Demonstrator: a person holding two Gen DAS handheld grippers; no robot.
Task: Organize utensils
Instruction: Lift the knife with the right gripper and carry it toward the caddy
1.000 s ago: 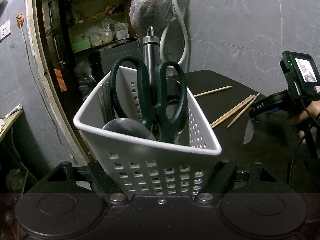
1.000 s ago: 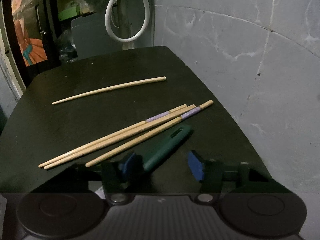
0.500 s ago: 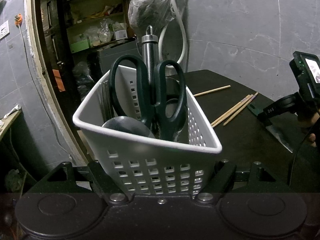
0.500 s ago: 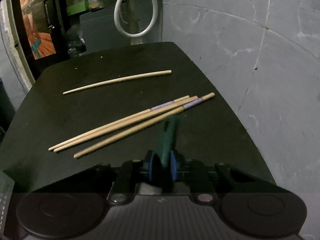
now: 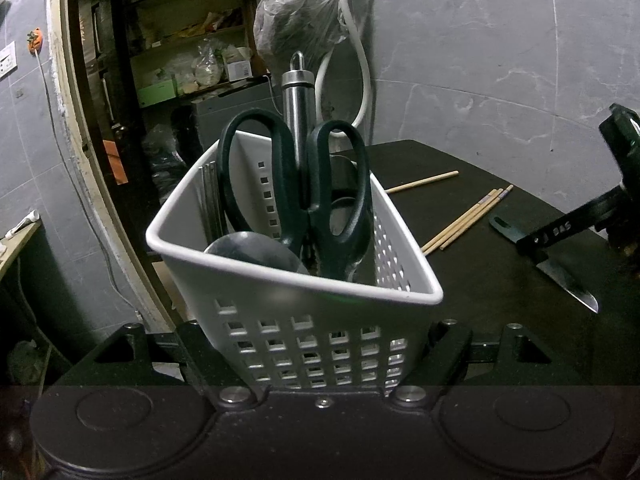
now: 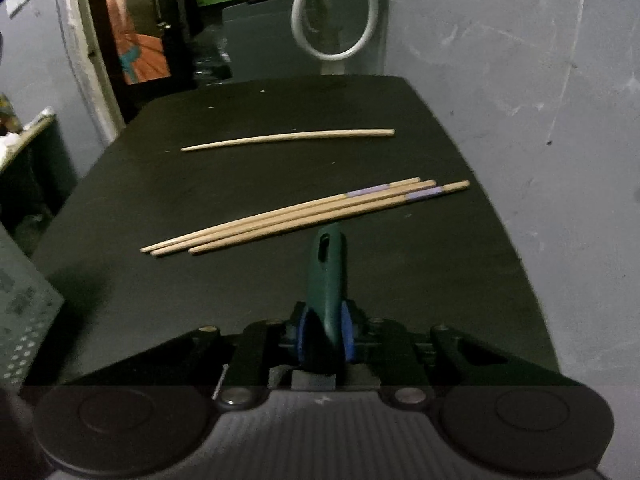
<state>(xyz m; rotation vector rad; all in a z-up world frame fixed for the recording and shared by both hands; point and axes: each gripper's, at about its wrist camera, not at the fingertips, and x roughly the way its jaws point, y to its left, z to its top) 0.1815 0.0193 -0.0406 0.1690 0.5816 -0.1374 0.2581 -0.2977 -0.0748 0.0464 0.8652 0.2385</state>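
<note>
Between the right hand-held gripper fingers, the green-handled knife is clamped; left hand-held gripper clasps the white basket.

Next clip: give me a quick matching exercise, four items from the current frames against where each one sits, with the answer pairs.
Items
1. scissors
2. knife
3. basket
4. single chopstick

Places
A. lying alone on the table, beyond the group of three chopsticks
B. held between the left gripper fingers
C. standing handles up inside the basket
D. clamped by its green handle in the right gripper

Pairs: 1-C, 2-D, 3-B, 4-A
</note>
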